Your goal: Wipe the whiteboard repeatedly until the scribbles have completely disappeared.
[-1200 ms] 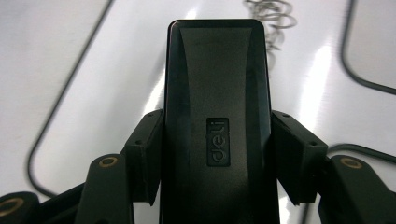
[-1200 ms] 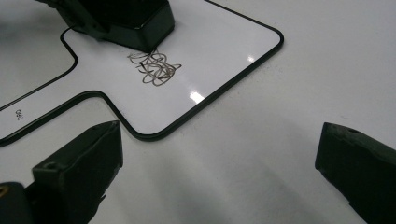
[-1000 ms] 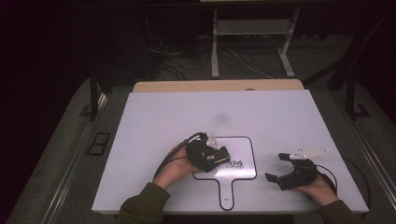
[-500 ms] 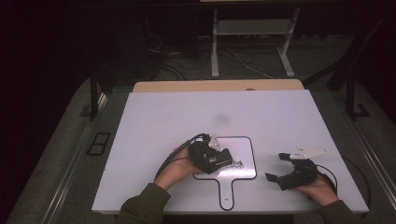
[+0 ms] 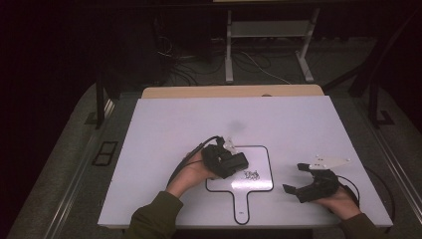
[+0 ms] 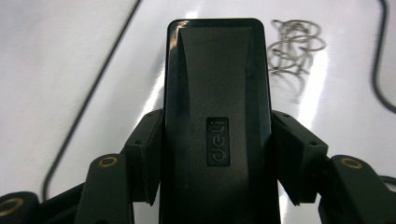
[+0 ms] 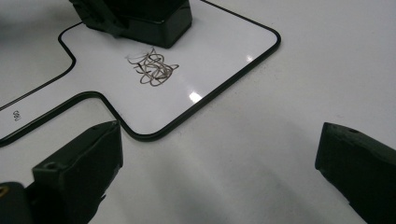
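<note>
Black block, "deli" on top, pinched between jaws of left gripper; both jaws press its sides. We see it over paddle-shaped whiteboard, just beside dark scribble. Right gripper held well apart, off board's right edge, jaws spread wide, gripping nothing, above white table.

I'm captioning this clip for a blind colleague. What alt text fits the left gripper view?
A black block-shaped eraser marked "deli" is clamped between the left claw's two black jaws, held over a glossy small whiteboard. A scribble of pen marks sits on the board just beyond the eraser's far right corner.
</note>
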### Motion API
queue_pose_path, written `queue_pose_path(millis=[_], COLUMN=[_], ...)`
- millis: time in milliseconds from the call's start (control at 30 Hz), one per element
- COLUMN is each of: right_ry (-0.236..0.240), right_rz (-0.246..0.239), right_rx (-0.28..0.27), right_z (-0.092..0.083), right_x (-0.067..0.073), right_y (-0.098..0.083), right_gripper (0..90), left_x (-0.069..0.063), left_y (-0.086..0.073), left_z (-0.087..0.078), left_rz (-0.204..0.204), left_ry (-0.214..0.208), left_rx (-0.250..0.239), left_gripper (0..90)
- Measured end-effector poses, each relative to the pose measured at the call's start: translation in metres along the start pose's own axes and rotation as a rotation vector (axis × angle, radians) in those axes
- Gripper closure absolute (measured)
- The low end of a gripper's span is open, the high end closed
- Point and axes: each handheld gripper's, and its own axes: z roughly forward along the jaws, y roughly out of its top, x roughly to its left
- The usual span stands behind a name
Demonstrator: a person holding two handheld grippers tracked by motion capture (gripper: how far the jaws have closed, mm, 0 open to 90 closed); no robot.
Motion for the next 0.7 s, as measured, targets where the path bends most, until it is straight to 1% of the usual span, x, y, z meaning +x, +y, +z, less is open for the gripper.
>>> queue_pose_path(millis=[33,133,167,233,300,367,433,600,633,700], right_ry=[0.0,0.0,0.0,0.0,-0.001,-0.001,-0.001,-0.002,-0.002,-0.001], right_rz=[-0.001,-0.001,0.0,0.0,0.001,0.001,0.001,0.0,0.0,0.001], right_rx=[0.0,-0.001,-0.002,-0.001,-0.001,-0.001,-0.001,-0.001,-0.001,-0.002], right_z=[0.0,0.0,-0.001,-0.001,-0.001,-0.001,-0.001,-0.001,-0.001,-0.001], right_x=[0.0,0.0,0.0,0.0,0.001,0.001,0.0,0.0,0.0,0.0], right_y=[0.0,0.0,0.0,0.0,0.0,0.0,0.0,0.0,0.0,0.0], right_gripper=[0.0,0.0,0.0,0.0,0.0,0.0,0.0,0.0,0.0,0.0], left_x=[-0.002,-0.008,-0.01,-0.013,-0.015,-0.013,-0.01,-0.001,0.0,0.004], left_y=[0.001,0.004,0.004,0.006,0.007,0.008,0.009,0.015,0.016,0.019], left_z=[0.0,0.002,0.002,0.003,0.004,0.005,0.006,0.01,0.012,0.014], left_rz=[0.01,0.016,0.024,0.037,0.038,0.033,0.019,0.009,-0.004,0.001], left_ry=[-0.006,-0.026,-0.032,-0.039,-0.04,-0.048,-0.054,-0.044,-0.043,-0.043], left_rx=[0.008,-0.003,-0.004,-0.005,-0.008,-0.015,-0.022,-0.017,-0.028,-0.022], left_gripper=[39.6,39.6,39.6,39.6,39.6,39.6,39.6,39.6,39.6,39.6])
